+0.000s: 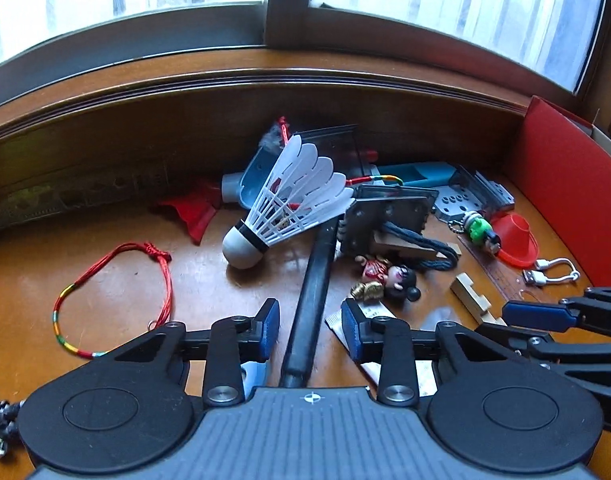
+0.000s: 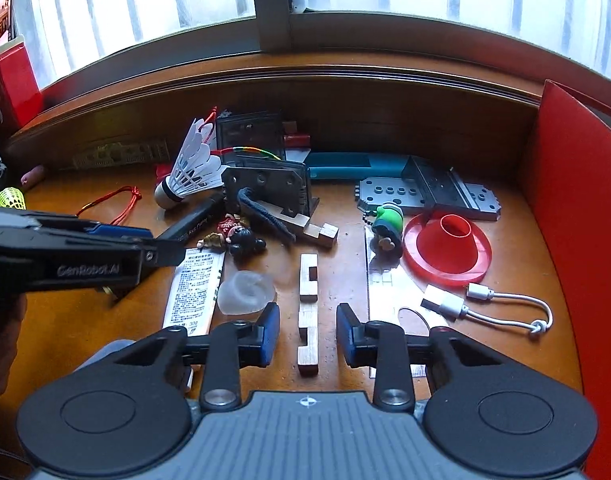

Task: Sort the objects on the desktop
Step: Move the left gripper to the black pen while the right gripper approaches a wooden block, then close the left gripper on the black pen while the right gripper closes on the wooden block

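Both sets of jaws stand parted with a gap on each side of the thing between them, so neither is gripping. Between the blue pads of the left gripper (image 1: 310, 330) lies a long black matte pen-like stick (image 1: 314, 288), running from under the gripper body up toward the clutter; its sides show clear of both pads. The right gripper (image 2: 308, 334) straddles a pale notched wooden puzzle bar (image 2: 308, 314) lying lengthwise on the brown wooden desk (image 2: 85, 320), bare wood visible between the bar and each pad.

At the far end of the black stick rests a white plastic shuttlecock with a grey cork tip (image 1: 283, 204), tilted, skirt up. Just beside the stick on the right lies a small doll figure in red with black hair (image 1: 385, 280), and behind it a grey metal hinged plate threaded with a dark cord (image 1: 385, 220). A red braided string bracelet with coloured bands (image 1: 117, 300) lies well apart to the left.

From the right wrist view, a white printed paper sachet (image 2: 195, 292) and a frosted translucent lump (image 2: 245, 292) sit left of the wooden bar. To its right are a clear ruler (image 2: 385, 280), a green toy keychain (image 2: 387, 224), a red plastic cone on a round base (image 2: 449, 252) and a short white USB cable (image 2: 485, 300). A red cardboard panel (image 2: 577, 220) walls the right edge
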A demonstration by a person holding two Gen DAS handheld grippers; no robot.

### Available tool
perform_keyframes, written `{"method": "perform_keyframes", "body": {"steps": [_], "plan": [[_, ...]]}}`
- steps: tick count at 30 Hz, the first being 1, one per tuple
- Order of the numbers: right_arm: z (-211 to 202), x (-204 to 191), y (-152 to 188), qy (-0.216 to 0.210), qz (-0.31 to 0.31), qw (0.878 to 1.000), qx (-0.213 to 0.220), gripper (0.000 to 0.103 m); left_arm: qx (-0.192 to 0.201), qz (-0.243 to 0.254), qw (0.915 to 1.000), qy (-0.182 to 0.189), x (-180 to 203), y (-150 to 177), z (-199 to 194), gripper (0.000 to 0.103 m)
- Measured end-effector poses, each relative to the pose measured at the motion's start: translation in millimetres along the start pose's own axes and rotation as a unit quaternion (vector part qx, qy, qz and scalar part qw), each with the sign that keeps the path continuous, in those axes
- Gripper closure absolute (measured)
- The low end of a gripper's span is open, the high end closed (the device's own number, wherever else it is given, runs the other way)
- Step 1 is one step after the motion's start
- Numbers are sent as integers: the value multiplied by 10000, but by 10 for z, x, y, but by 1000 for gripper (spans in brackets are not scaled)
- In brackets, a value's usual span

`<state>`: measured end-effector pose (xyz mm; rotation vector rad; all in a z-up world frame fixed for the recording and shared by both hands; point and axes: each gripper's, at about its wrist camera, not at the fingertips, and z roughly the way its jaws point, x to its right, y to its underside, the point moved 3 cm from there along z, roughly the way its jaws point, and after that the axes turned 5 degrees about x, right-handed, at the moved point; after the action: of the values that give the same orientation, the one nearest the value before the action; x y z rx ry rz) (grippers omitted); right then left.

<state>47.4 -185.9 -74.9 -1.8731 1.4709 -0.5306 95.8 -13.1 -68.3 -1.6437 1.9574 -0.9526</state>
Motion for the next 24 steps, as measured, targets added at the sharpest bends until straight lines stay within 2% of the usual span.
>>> {"method": "perform_keyframes", "body": {"steps": [2, 5, 13, 15, 24], "plan": [[29, 3, -8, 16, 3, 10000, -1, 70, 15, 33, 10000, 17, 3, -19, 35, 68], [63, 12, -25, 57, 17, 10000, 34, 73, 49, 72, 10000, 35, 18, -39, 87, 79], [128, -22, -56, 151, -172, 9996, 147, 85, 151, 362, 9992, -40, 111, -49, 142, 81], [134, -37, -58, 143, -195, 9996, 176, 91, 159, 315, 9994, -55, 105, -48, 138, 86], [75, -4, -90, 15, 48, 9997, 243, 92, 335, -170, 9993, -44, -4, -48, -212, 87]]}}
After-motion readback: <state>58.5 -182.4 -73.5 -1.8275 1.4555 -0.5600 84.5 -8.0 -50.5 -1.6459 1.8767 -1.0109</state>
